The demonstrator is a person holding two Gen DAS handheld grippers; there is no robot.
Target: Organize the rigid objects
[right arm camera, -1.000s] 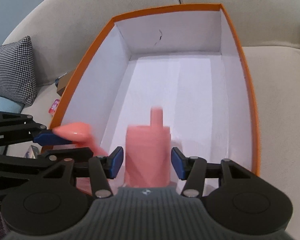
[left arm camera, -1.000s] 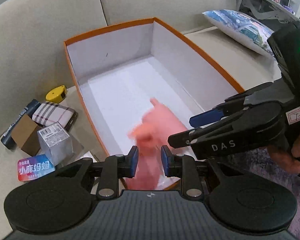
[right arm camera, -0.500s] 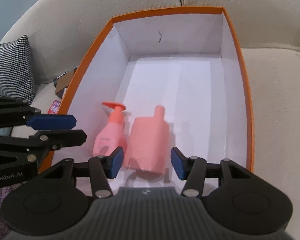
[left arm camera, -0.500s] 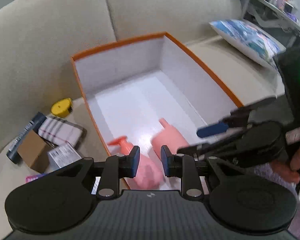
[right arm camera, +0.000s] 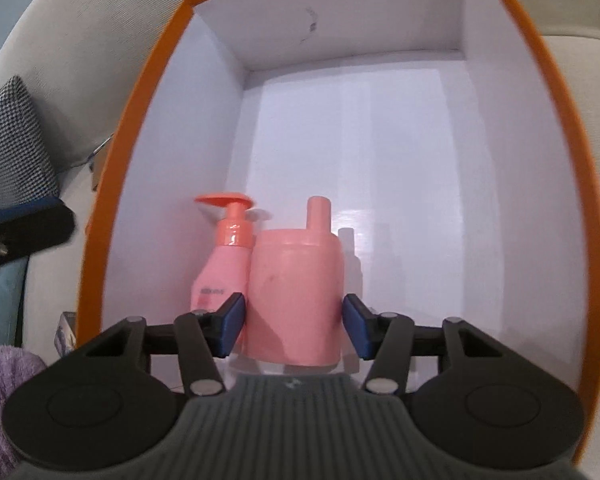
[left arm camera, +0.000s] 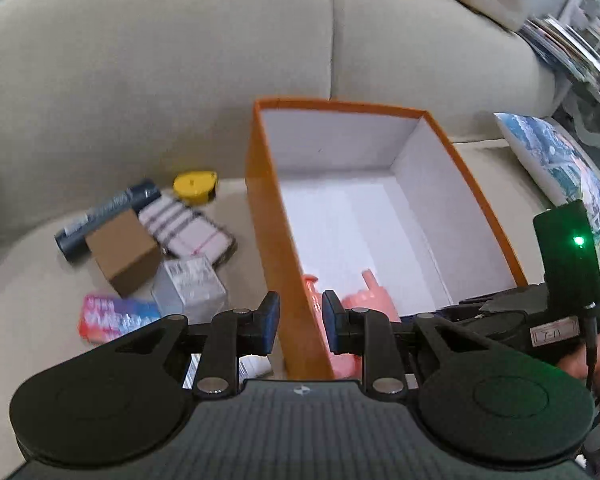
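Bottles first: the pump bottle [right arm camera: 224,264] and the wide pink bottle [right arm camera: 296,296] lie side by side, touching, at the near left of the orange box [left arm camera: 268,216], so that step looks done. Your right gripper [right arm camera: 294,328] straddles the wide bottle with pads spread and a sliver of gap each side (no pinch that I can see). Your left gripper [left arm camera: 299,322] is empty, jaws narrowly parted over the box's left wall. Next, swing left to the pile on the sofa [left arm camera: 140,80], perhaps the brown carton [left arm camera: 120,252].
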